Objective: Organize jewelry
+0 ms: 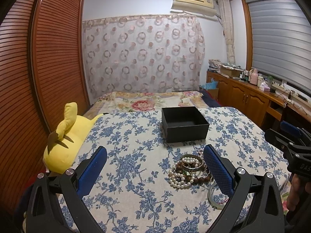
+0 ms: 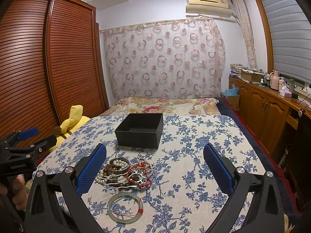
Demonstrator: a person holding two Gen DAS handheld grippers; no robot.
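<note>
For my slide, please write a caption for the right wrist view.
Open right gripper above tangled jewelry pile and jade bangle, empty black box behind.

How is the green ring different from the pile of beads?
The green bangle is one smooth, pale hoop lying alone; the bead pile is many tangled strands of white, brown and red. The bangle lies nearer the camera; the pile lies nearer the black box. Both rest on the flowered cloth.

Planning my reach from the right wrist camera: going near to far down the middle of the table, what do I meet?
Jade bangle → pile of bead and pearl jewelry → empty black box → flowered bedspread → curtain.
</note>
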